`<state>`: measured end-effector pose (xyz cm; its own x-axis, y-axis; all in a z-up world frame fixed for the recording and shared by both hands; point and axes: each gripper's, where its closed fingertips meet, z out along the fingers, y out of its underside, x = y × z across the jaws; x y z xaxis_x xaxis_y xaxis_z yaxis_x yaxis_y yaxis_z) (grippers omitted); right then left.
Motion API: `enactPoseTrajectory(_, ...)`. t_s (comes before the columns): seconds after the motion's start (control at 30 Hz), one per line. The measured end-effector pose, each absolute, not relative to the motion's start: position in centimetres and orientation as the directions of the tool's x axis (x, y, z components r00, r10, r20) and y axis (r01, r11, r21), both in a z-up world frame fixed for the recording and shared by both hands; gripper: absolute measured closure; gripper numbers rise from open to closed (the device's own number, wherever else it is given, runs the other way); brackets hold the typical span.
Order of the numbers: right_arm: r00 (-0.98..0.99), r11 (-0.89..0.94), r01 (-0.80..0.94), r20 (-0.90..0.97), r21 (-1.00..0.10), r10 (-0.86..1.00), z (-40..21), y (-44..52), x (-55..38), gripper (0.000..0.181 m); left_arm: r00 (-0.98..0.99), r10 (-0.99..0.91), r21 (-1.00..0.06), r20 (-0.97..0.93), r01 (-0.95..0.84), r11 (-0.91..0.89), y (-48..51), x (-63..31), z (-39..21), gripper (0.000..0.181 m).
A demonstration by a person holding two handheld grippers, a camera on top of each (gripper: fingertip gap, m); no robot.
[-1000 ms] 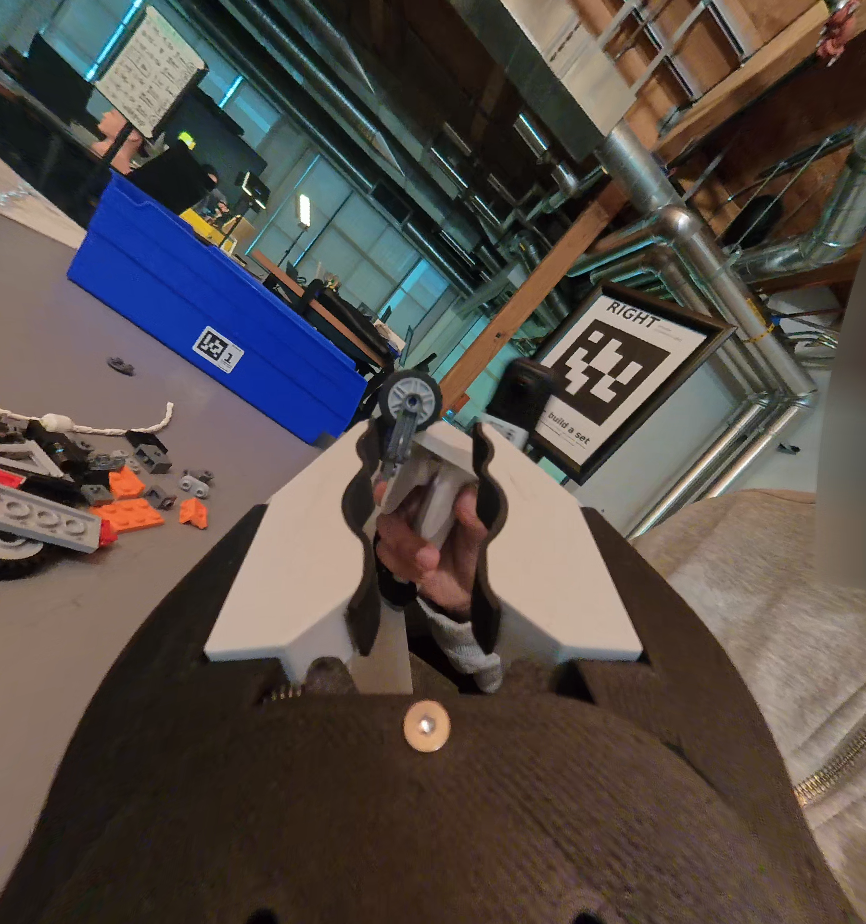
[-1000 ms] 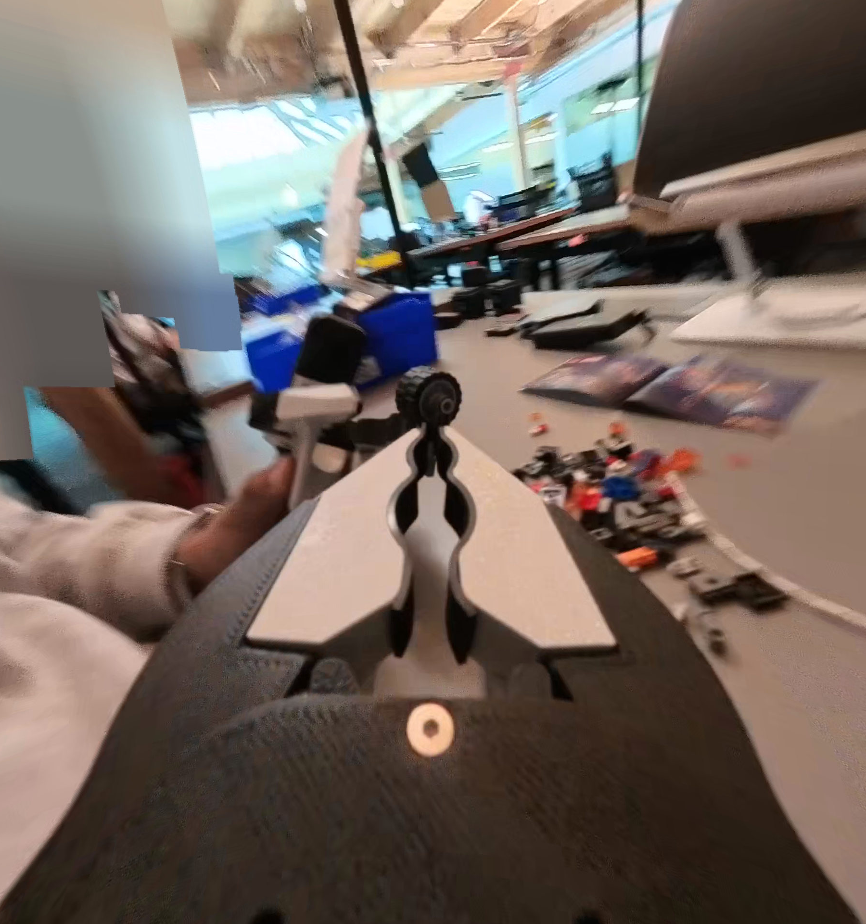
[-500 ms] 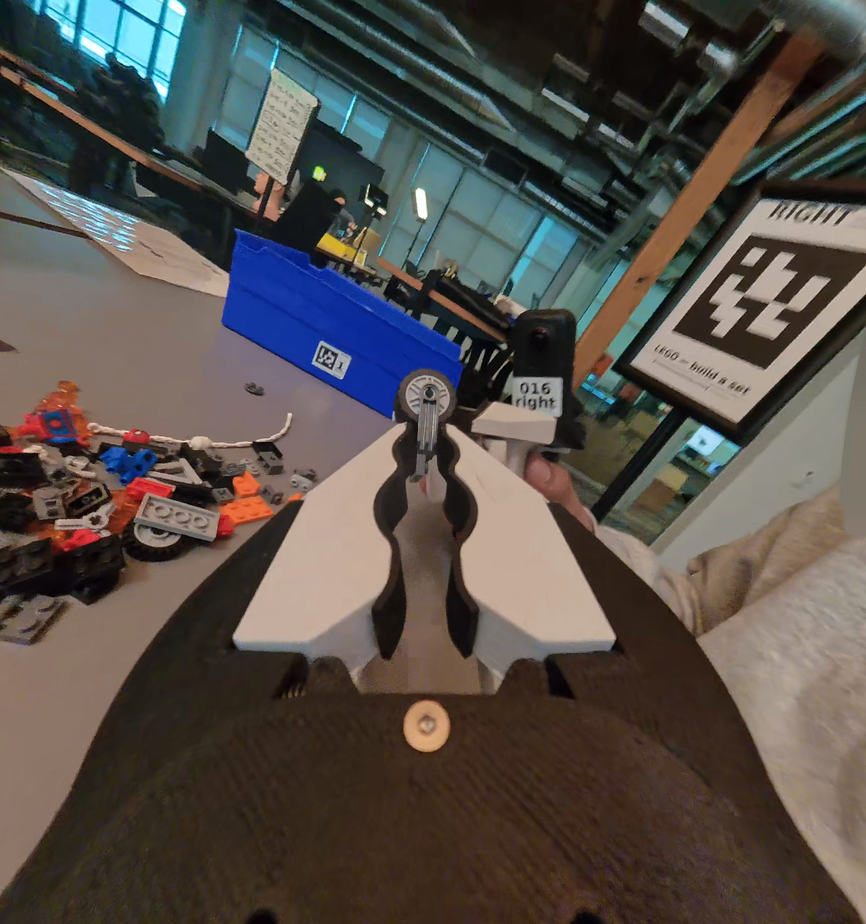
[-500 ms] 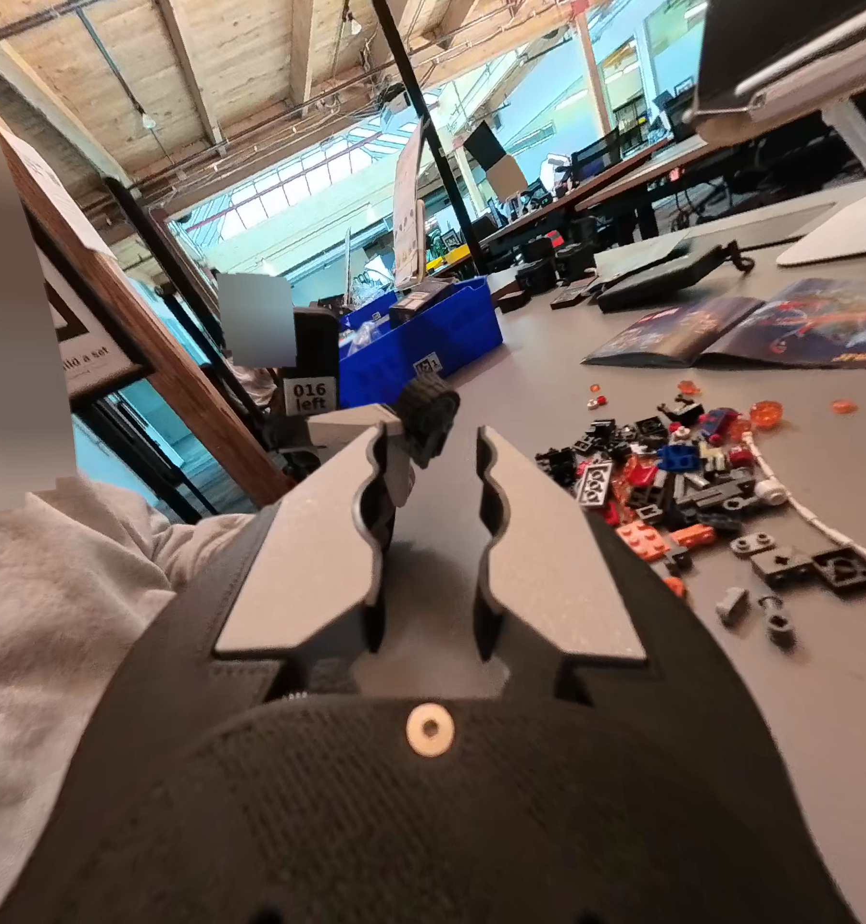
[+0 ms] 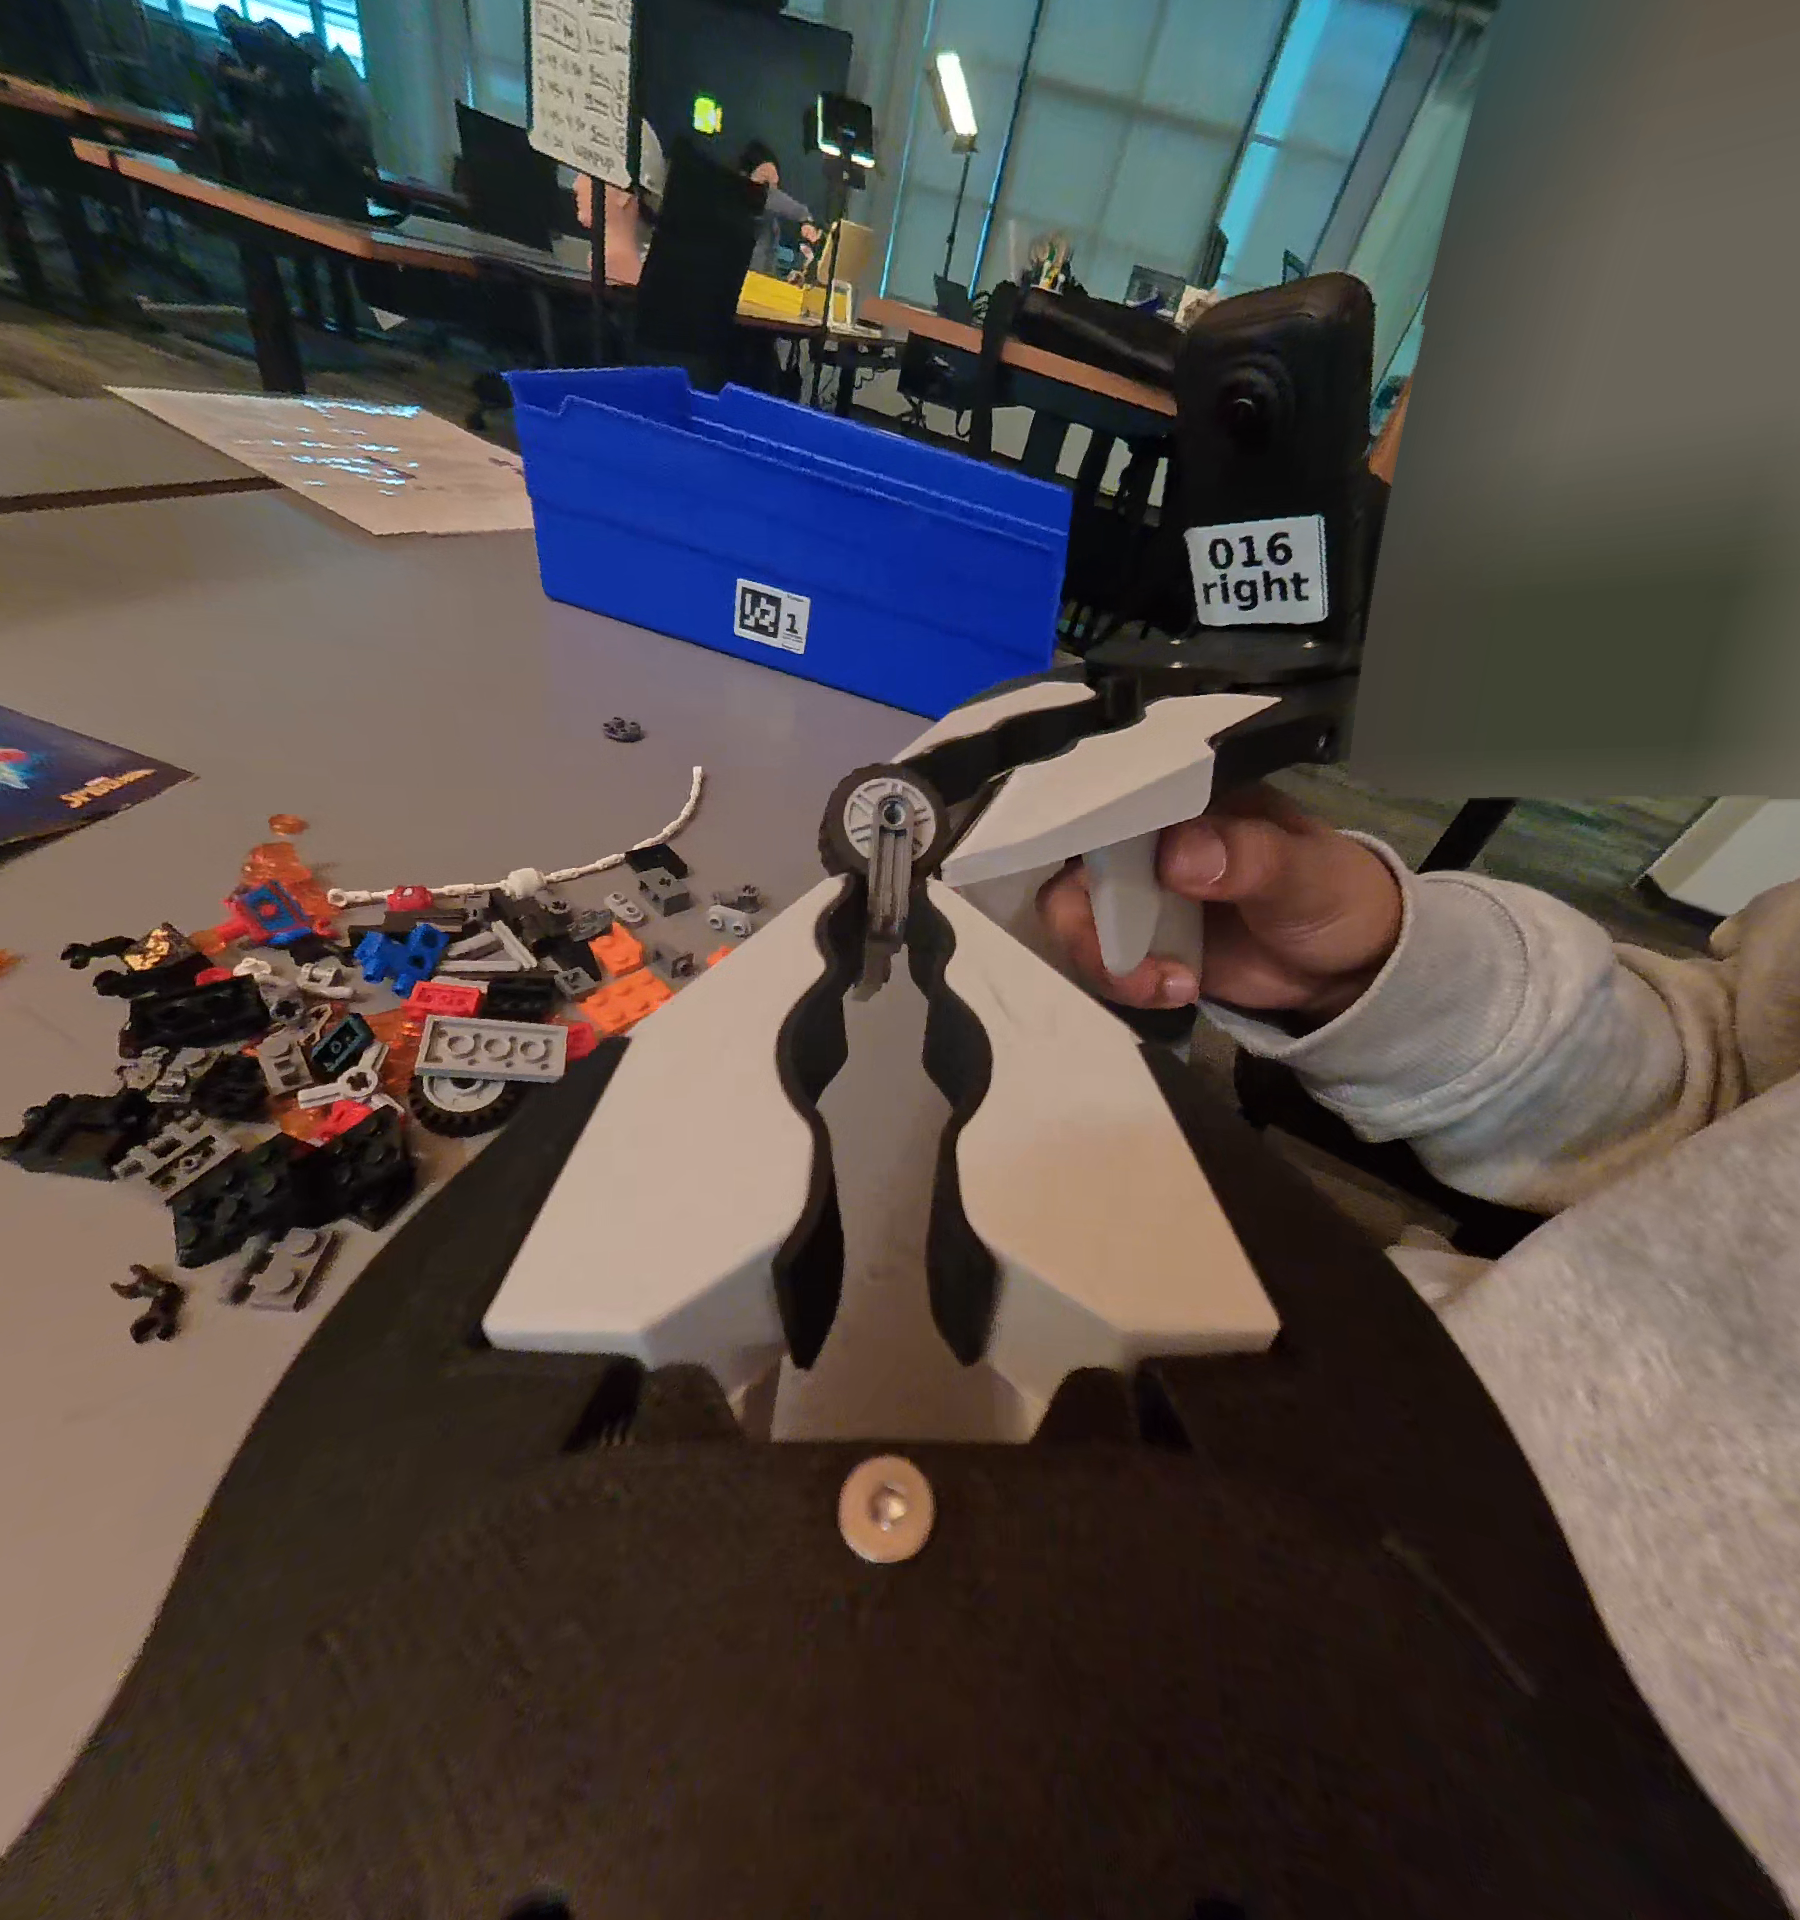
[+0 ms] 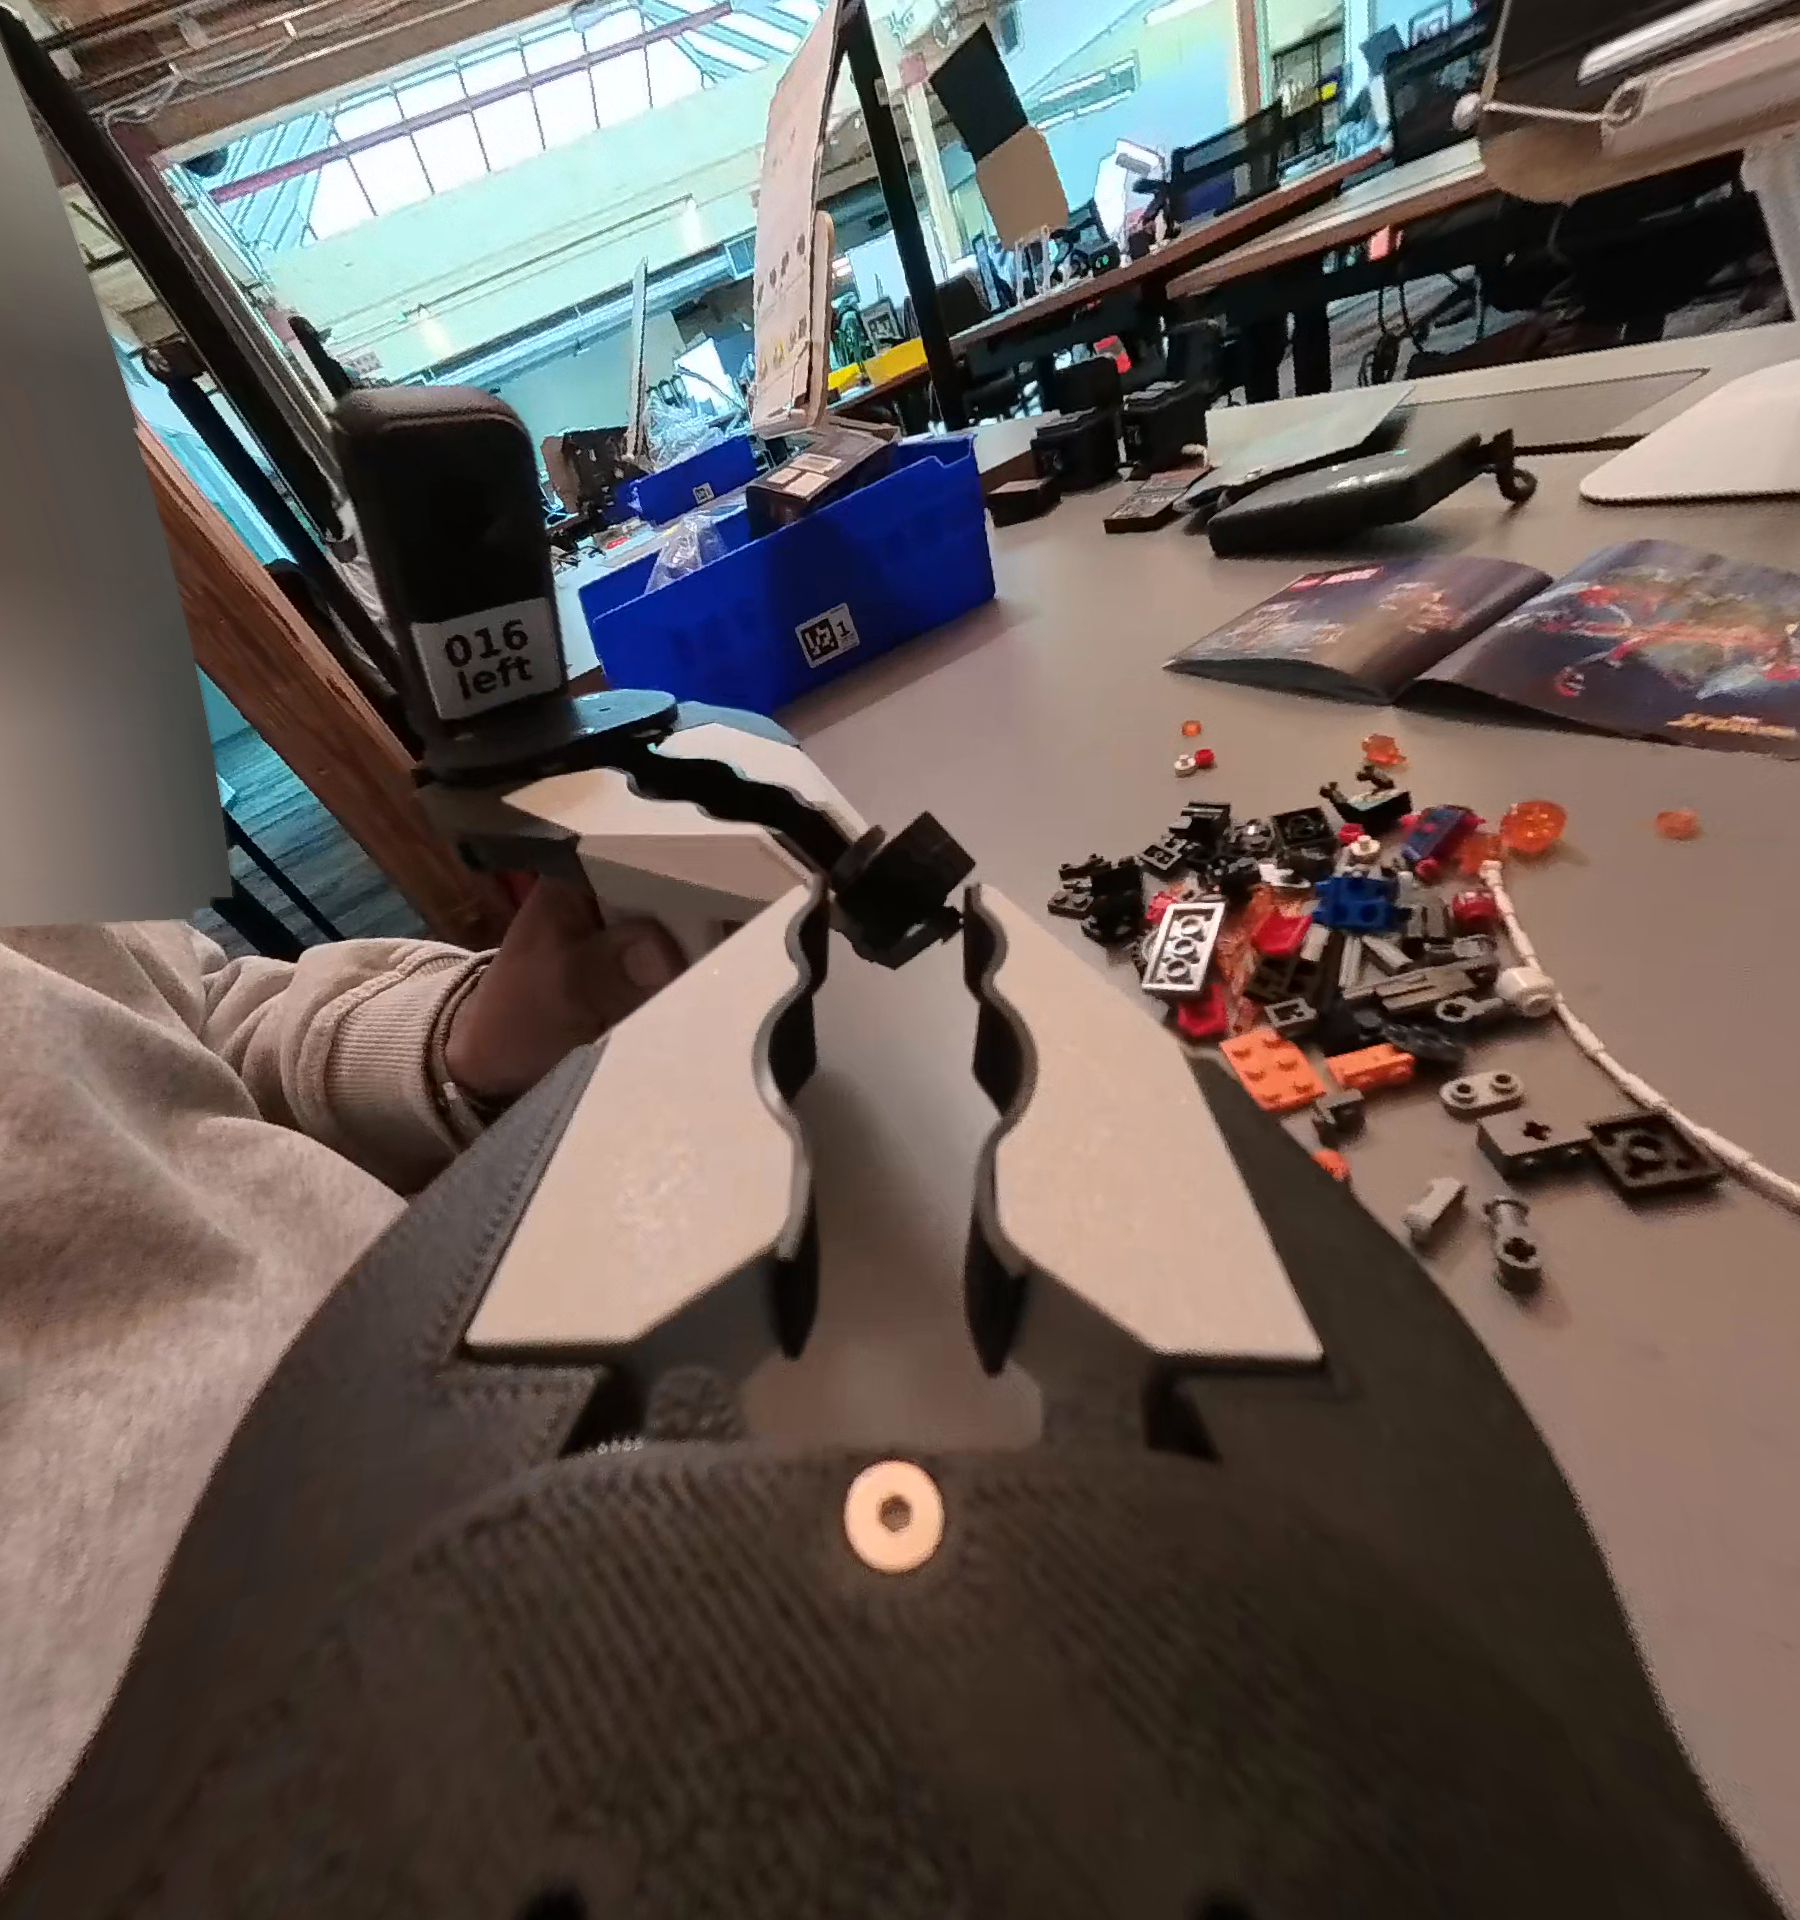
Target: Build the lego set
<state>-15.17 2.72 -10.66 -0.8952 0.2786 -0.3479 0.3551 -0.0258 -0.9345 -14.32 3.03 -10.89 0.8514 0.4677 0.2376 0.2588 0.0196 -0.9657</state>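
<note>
My left gripper is shut on a thin grey beam that carries a small wheel with a grey hub and black tyre, held up in the air over the table's near edge. My right gripper is open, and the wheel sits between its fingertips without being gripped. The right gripper also shows in the left wrist view, coming in from the right with its tips by the wheel. The left gripper shows in the right wrist view, coming in from the left.
A pile of loose bricks lies on the grey table, also in the right wrist view, with a white chain piece. A blue bin stands behind. An open booklet and a monitor foot lie farther back. Both grippers' tips are close together, under 4 cm apart. The white chain piece is about 15 cm from both grippers' fingertips.
The wheel piece passed from my right gripper, which opened, to my left gripper, which shut on its beam. Both grippers have since tilted down toward the table.
</note>
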Motion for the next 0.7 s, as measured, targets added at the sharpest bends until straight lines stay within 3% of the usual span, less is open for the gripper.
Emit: enactPoseTrajectory(0.7,-0.791,0.036,0.603,-0.592,-0.797,0.154,-12.4,2.5,-14.8,0.160,0.861,0.380,-0.933,0.339,0.359,0.018,2.6,-14.4,-11.4,0.175)
